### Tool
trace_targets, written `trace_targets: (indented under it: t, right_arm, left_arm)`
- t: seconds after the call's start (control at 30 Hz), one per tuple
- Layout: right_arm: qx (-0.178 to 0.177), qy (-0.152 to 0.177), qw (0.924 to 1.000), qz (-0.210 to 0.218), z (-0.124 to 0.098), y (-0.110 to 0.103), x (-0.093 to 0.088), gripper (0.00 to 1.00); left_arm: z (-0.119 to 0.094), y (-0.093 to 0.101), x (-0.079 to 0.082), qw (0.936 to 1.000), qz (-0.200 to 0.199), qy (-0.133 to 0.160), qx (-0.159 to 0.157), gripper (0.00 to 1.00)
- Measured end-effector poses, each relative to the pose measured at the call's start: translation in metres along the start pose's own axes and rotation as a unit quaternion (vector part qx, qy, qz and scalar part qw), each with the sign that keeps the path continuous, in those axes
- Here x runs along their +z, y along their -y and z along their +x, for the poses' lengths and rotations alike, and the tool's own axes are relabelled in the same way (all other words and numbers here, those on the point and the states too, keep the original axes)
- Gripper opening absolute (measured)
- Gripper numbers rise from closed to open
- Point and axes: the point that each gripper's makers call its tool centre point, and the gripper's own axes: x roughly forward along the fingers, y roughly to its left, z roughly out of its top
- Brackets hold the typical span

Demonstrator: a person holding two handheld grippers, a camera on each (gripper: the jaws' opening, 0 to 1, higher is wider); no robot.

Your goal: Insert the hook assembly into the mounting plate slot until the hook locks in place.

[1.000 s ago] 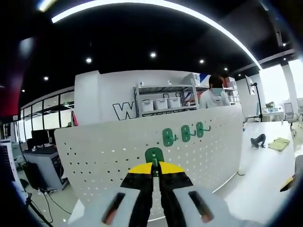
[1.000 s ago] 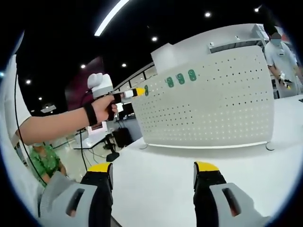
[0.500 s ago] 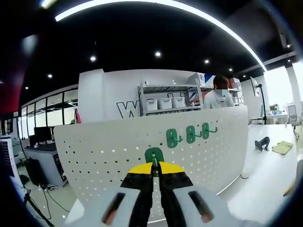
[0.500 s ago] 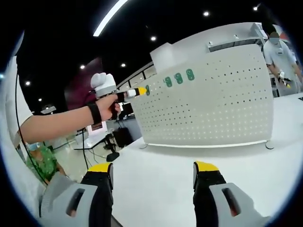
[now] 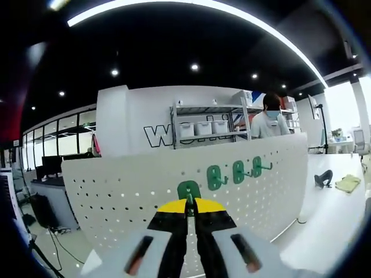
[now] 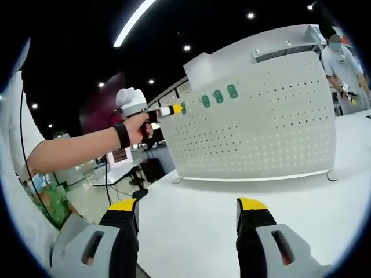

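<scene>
while clamped, left gripper (image 5: 191, 204) presses hook (image 5: 188, 189) against pegboard (image 5: 122, 191)

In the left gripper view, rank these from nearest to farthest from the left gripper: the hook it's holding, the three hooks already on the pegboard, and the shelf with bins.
1. The held green hook, right at the fingers of the left gripper.
2. The three mounted hooks, up and to the right on the white pegboard.
3. The shelf with bins, behind the pegboard against the back wall.
</scene>
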Motion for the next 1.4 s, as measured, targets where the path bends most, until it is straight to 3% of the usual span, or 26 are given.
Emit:
trace_targets:
  t: [0.23, 0.37, 1.4]
  right_arm:
    - [-0.007, 0.002, 1.0, 0.003, -0.001, 0.004, 0.0, 0.69]
    - [-0.012, 0.007, 0.9999, 0.003, -0.002, 0.007, 0.001, 0.68]
    - [-0.03, -0.007, 0.9993, 0.021, 0.0, 0.019, -0.008, 0.68]
  left_arm:
    - [0.008, 0.001, -0.001, 0.9999, 0.012, -0.005, -0.003, 0.03]
    - [0.014, -0.004, -0.002, 1.0, 0.0, -0.009, 0.001, 0.03]
    - [0.047, -0.007, 0.002, 1.0, 0.007, -0.002, 0.006, 0.03]
